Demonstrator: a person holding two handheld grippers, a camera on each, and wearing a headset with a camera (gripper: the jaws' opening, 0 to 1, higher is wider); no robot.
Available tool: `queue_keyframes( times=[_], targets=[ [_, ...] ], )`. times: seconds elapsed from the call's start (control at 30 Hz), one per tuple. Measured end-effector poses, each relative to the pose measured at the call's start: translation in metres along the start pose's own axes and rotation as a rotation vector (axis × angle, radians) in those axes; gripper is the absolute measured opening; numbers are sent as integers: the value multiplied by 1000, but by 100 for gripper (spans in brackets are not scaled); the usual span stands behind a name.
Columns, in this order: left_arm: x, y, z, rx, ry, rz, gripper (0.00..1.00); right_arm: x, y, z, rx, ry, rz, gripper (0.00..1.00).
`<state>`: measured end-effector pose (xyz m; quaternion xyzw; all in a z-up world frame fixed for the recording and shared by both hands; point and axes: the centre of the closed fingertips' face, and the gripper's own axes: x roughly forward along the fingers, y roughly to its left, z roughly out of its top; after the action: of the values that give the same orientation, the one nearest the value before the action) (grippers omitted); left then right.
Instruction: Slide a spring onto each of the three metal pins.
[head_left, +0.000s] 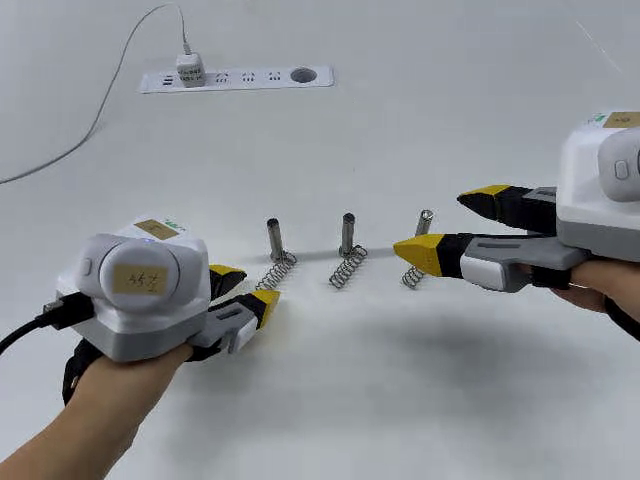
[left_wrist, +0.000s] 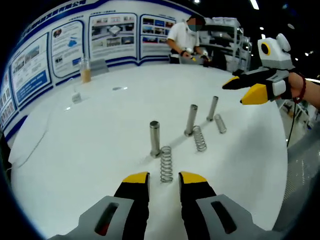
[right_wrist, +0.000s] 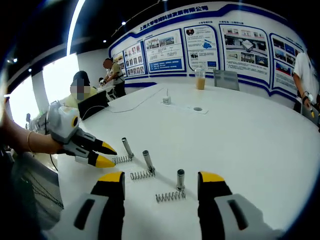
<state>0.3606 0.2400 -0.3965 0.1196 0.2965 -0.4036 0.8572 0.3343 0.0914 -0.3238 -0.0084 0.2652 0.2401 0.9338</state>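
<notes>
Three upright metal pins stand in a row on the white table: left pin (head_left: 273, 239), middle pin (head_left: 348, 233), right pin (head_left: 424, 222). A loose spring lies at the foot of each: left spring (head_left: 277, 271), middle spring (head_left: 347, 267), right spring (head_left: 412, 276). My left gripper (head_left: 244, 288) hovers just left of the left spring, open and holding nothing; that spring (left_wrist: 166, 163) lies right ahead of its tips. My right gripper (head_left: 441, 226) is open beside the right pin, with that pin (right_wrist: 180, 179) and its spring (right_wrist: 170, 196) between the jaws' line.
A white power strip (head_left: 236, 78) with a plugged charger and cable lies at the far side of the table. A cup (right_wrist: 200, 79) stands far back. People work at tables beyond (left_wrist: 184, 36). Bare tabletop surrounds the pins.
</notes>
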Motion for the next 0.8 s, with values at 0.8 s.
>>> queue_keyframes(
  times=[0.8],
  targets=[
    [6, -5, -2, 71, 12, -21, 11, -4, 2, -7, 18, 16, -17, 61]
  ],
)
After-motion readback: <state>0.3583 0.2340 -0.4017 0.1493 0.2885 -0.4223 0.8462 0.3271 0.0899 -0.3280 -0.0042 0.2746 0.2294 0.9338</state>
